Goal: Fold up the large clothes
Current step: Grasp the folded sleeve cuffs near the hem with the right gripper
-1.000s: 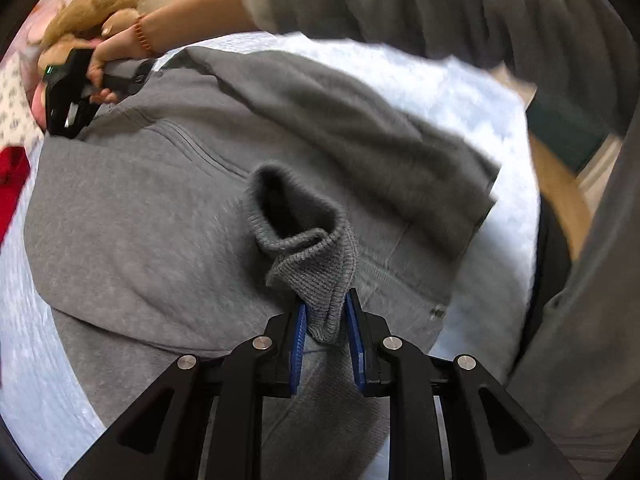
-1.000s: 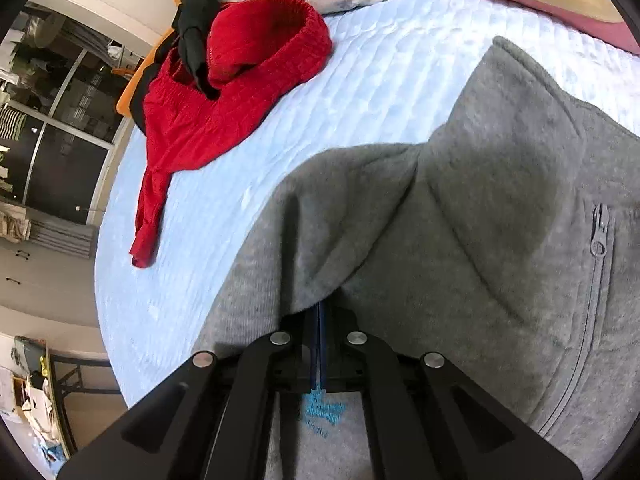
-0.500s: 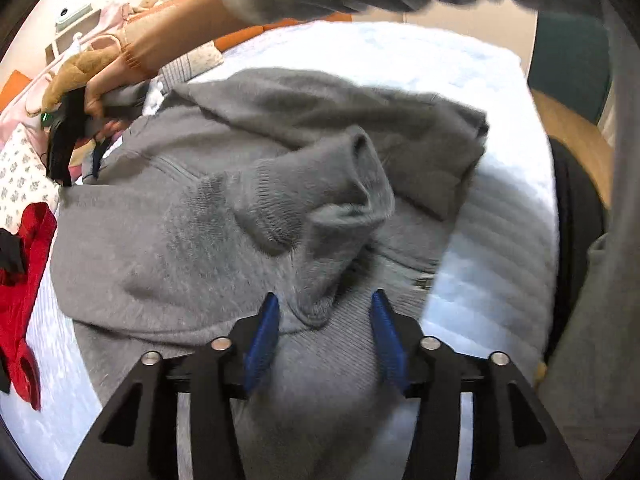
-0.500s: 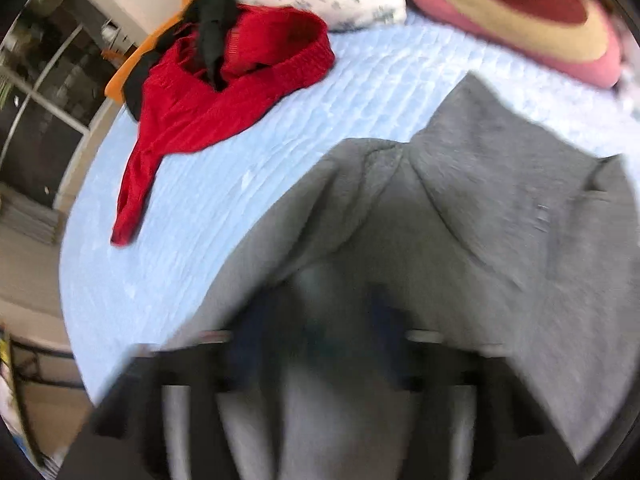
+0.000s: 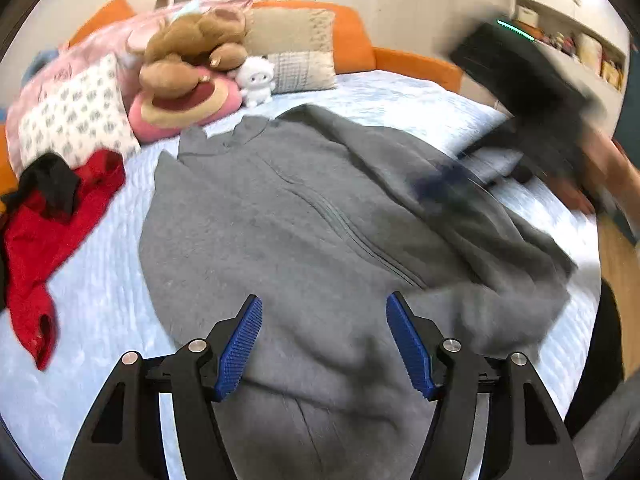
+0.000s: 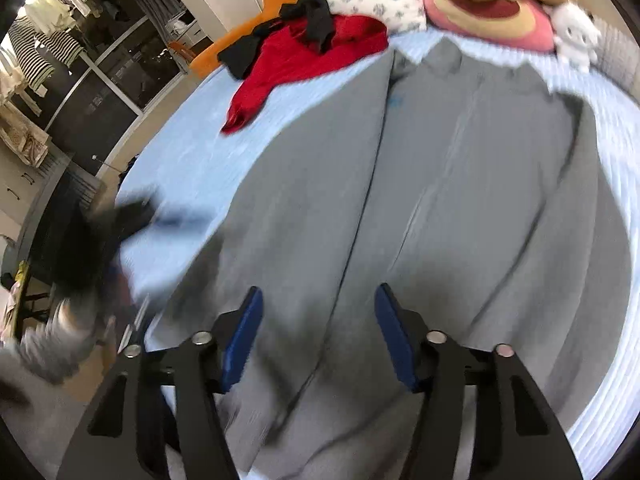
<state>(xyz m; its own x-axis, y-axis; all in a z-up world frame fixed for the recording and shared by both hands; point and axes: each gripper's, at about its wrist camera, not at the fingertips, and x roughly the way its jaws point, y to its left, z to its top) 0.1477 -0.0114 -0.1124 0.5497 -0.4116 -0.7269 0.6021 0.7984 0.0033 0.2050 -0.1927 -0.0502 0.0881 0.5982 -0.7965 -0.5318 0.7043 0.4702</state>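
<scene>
Grey zip hoodie [image 5: 304, 220], one, lies zipper-up across the middle of the bed [image 5: 100, 292], sleeves folded inward, hem rumpled at the near edge; one red garment [image 5: 44, 232] toward the pillow-end corner; left gripper [image 5: 324, 340] and right gripper [image 6: 318, 332] both spread, empty.

Bare bedspread [image 5: 96, 280] lies open between the hoodie [image 5: 280, 220] and the red garment [image 5: 44, 236], and along the hoodie's right edge. Pillows [image 5: 76, 116] and plush toys [image 5: 196, 48] block the head end, close behind the collar, the red garment crowding the left corner
</scene>
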